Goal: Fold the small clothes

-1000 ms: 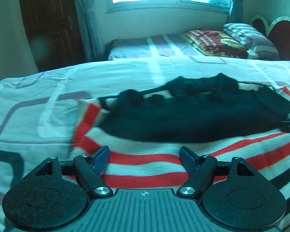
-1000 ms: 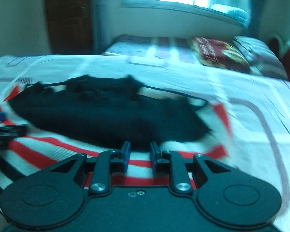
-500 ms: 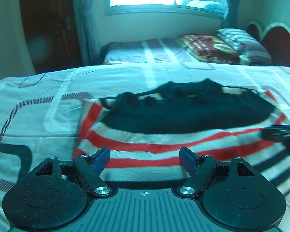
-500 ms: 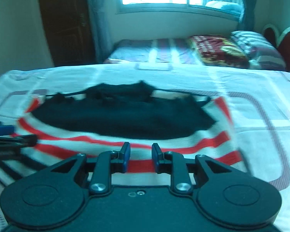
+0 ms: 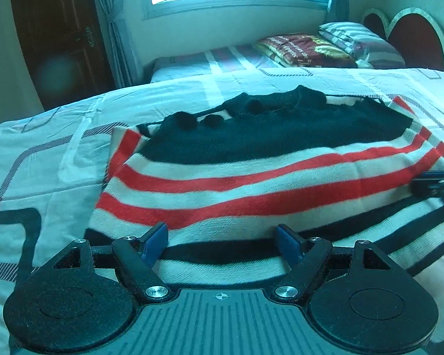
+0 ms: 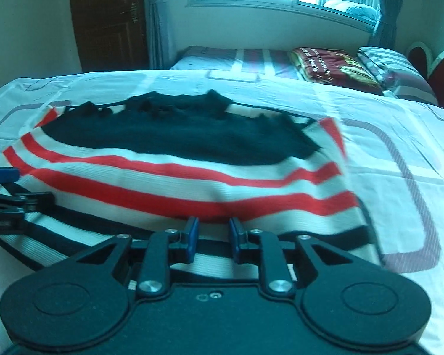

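A small knit garment [image 5: 251,177] lies flat on the bed, black at the far end with red, white and dark stripes toward me. It also shows in the right wrist view [image 6: 177,174]. My left gripper [image 5: 222,236] is open, its blue pads wide apart just over the near striped hem. My right gripper [image 6: 212,235] has its jaws a narrow gap apart over the near hem, nothing held between them. Each gripper shows at the edge of the other's view: the right gripper [image 5: 438,183], the left gripper [image 6: 6,195].
The bed sheet [image 5: 44,159] is white with grey and dark rounded squares. A second bed [image 5: 222,59] with a red blanket [image 5: 305,48] and striped pillow [image 5: 361,40] stands behind. A door [image 5: 62,29] is at the back left, a window above.
Both grippers have drawn back toward the near hem. More striped cloth now shows in front of each. The right jaws have opened slightly wider.
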The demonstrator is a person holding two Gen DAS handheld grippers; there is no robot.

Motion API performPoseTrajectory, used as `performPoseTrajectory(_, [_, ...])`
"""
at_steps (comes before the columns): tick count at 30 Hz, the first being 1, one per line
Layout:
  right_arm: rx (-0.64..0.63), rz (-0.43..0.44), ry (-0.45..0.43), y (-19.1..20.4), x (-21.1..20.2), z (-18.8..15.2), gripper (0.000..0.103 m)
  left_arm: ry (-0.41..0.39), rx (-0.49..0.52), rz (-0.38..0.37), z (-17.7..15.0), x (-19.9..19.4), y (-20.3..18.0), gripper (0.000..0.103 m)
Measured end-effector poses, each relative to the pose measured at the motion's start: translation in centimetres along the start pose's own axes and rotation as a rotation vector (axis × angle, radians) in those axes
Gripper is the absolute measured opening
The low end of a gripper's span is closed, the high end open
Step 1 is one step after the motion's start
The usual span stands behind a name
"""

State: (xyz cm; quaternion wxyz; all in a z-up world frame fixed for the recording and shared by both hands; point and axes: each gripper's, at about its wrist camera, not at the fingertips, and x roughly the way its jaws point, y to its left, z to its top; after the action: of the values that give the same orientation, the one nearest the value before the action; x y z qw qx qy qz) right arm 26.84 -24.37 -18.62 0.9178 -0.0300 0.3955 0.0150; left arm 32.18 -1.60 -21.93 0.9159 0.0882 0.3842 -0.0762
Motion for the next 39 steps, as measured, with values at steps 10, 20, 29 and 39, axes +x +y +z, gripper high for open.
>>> performPoseTrajectory(10, [0.020,-0.042,0.005,-2.9,-1.7,-1.4,0.023,-0.003,0.001,0.053,-1.4,-1.5,1.1,0.079])
performPoseTrajectory(20, [-0.039,-0.034,0.003,-1.1,-2.6,-2.6,0.029,0.012,-0.032,0.043,-3.0,-2.4,1.0,0.079])
performPoseTrajectory(29, [-0.053,-0.045,0.021,-1.5,-2.7,-3.7,0.029,0.036,-0.102,0.023,-3.7,-2.7,1.7,0.079])
performPoseTrajectory(39, [0.012,0.039,-0.052,0.3,-4.9,-1.8,0.037,0.081,-0.167,0.028,-3.5,-4.2,2.2,0.079])
